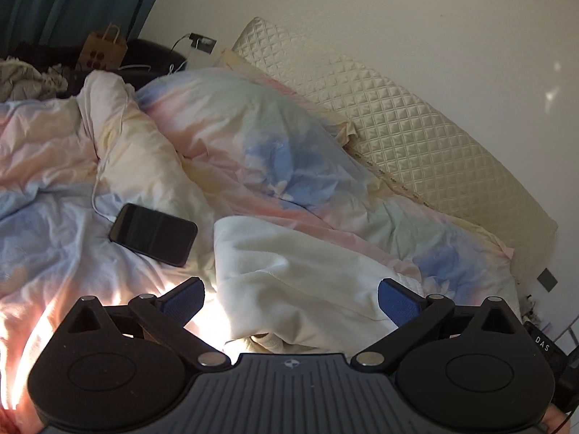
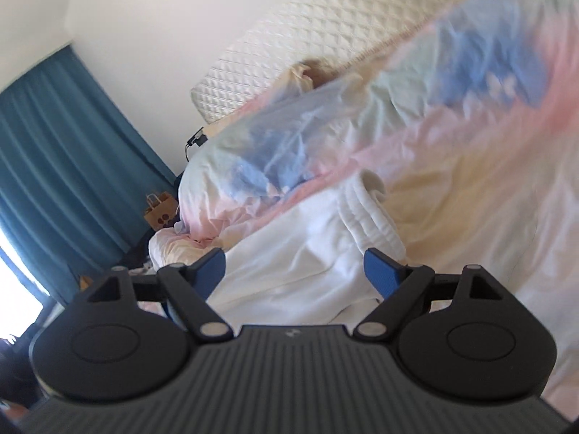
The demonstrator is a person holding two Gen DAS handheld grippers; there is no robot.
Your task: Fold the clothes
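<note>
A white garment (image 1: 289, 275) lies crumpled on the pastel duvet (image 1: 54, 238), partly folded over itself. My left gripper (image 1: 291, 298) is open just above its near part, blue pads apart on either side of the cloth. In the right wrist view the same white garment (image 2: 300, 264) shows a ribbed cuff or waistband (image 2: 372, 213) at its far end. My right gripper (image 2: 295, 271) is open over the garment and holds nothing. That view is tilted and blurred.
A black phone (image 1: 153, 233) lies on the duvet left of the garment, with a white cable (image 1: 97, 181) running from it. A quilted cream headboard (image 1: 416, 133) lines the wall. A paper bag (image 1: 105, 50) and teal curtain (image 2: 61, 166) stand at the far side.
</note>
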